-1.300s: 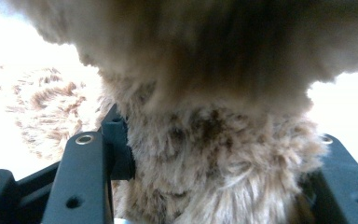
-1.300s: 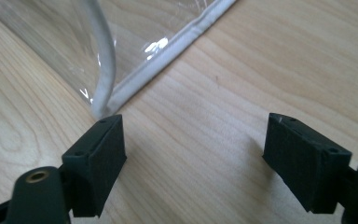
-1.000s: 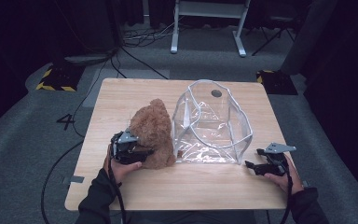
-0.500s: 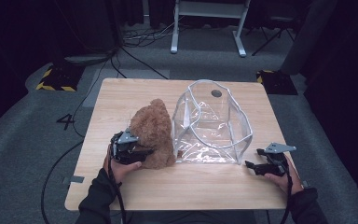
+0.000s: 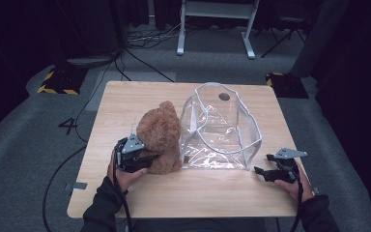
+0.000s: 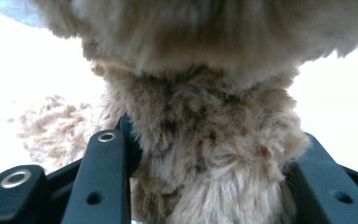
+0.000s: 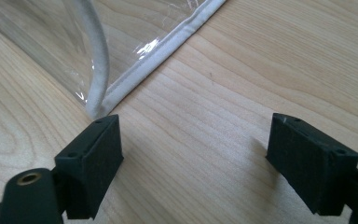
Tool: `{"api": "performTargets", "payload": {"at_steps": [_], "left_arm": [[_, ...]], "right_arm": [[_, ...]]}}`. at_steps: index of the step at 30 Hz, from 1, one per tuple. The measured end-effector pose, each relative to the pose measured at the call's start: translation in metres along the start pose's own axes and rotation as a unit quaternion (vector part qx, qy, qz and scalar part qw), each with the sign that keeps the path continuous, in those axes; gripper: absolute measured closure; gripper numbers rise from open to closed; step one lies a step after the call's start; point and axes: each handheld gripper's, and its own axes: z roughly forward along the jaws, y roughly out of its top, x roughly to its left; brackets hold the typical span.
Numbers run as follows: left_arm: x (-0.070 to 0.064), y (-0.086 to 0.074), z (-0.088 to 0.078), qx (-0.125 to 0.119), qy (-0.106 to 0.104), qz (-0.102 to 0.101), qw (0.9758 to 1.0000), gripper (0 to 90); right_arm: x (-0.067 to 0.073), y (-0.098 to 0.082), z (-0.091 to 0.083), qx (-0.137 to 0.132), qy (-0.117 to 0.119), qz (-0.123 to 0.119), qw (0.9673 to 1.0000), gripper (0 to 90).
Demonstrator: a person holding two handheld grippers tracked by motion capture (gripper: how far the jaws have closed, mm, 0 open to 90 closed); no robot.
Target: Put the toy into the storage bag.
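Observation:
A brown teddy bear (image 5: 162,133) sits on the wooden table (image 5: 140,96), left of a clear plastic bag (image 5: 222,130) with white piping and its mouth open upward. My left gripper (image 5: 149,157) is at the bear's lower left side, and its jaws have just been closing with the bear between them. In the left gripper view, the bear's fur (image 6: 205,116) bulges between both jaws, so the left gripper (image 6: 209,154) is shut on it. My right gripper (image 5: 261,171) rests open on the table just right of the bag's near corner (image 7: 98,70), with bare wood between its jaws (image 7: 196,154).
The table's front edge (image 5: 183,210) lies just below both hands. A dark round mark (image 5: 224,96) shows through the bag at the back. Cables and a white stand (image 5: 212,9) are on the grey floor beyond the table.
The left gripper has stayed against the bear's side, with no clear shift in the high view. The right hand, the bag and the bear have kept their places.

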Motion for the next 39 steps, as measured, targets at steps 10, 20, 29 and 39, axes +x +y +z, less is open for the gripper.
{"api": "performTargets", "payload": {"at_steps": [10,20,29,39], "left_arm": [[-0.002,0.010,-0.015,-0.031,0.008,-0.001,0.9995,55.0],[0.003,0.029,-0.029,-0.068,0.019,-0.004,0.9975,55.2],[0.006,0.043,-0.036,-0.089,0.026,-0.003,0.9957,55.2],[0.007,0.061,-0.041,-0.104,0.030,-0.001,0.9941,55.5]], "right_arm": [[0.000,0.000,0.000,0.000,0.000,0.000,1.0000,17.8],[0.000,0.000,0.000,-0.001,0.000,0.000,1.0000,17.8],[0.000,0.000,0.000,0.000,0.000,0.000,1.0000,17.8],[0.000,0.000,0.000,0.000,0.000,0.000,1.0000,17.8]]}}
